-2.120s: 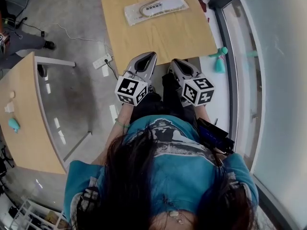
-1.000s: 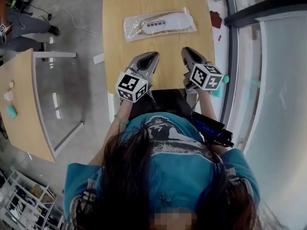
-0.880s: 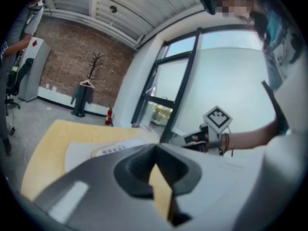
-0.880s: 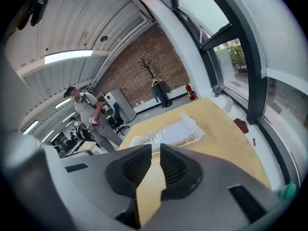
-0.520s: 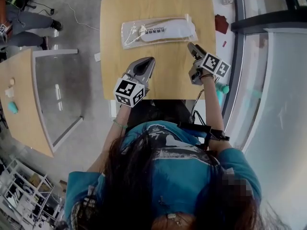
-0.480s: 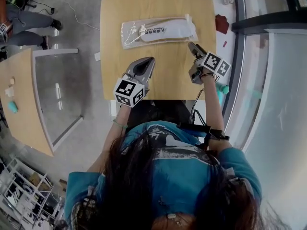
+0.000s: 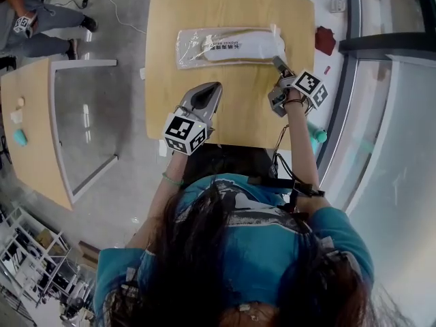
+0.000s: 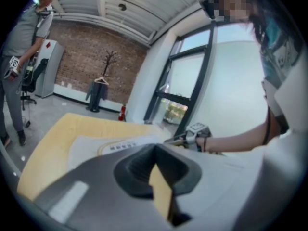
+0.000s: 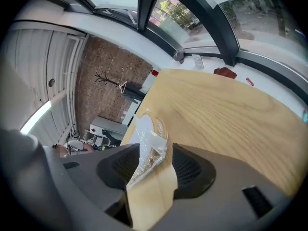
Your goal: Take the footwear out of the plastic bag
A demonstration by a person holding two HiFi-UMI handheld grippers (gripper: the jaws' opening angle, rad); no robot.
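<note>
**Right gripper** [image 7: 278, 63]: reaching forward over the far right part of the wooden table [image 7: 231, 111], with the right forearm [image 7: 300, 148] stretching almost straight out from the shoulder. Its tips are pointing up and to the left, meeting the right end of the plastic bag [image 7: 228, 46]. In the right gripper view its jaws [image 9: 155, 150] are standing partly apart. The crinkled end of the bag [image 9: 150, 143] is sitting in the gap and leaning against the left pad, while bare table is showing beside the right pad. The jaws are not pressing flat on it.

**Left gripper** [image 7: 210, 88]: hovering over the near middle of the table, well short of the bag, with the left forearm [image 7: 169, 176] bending in from the left. Its marker cube [image 7: 185, 132] is facing the head camera. In the left gripper view the jaws [image 8: 156, 153] are sitting only a narrow wedge apart. Nothing is between them and only table top is showing through.

**Plastic bag**: lying flat and lengthwise across the far half of the table, with its long side running left to right.

**Footwear** [image 7: 242, 46]: a pale, flat piece resting fully inside the bag, with a printed label [image 7: 219, 46] over its middle. It is also showing in the left gripper view [image 8: 127, 146].

**Surroundings**: another person [image 7: 37, 26] is standing on the floor at the upper left, beside a second table [image 7: 27, 148].
</note>
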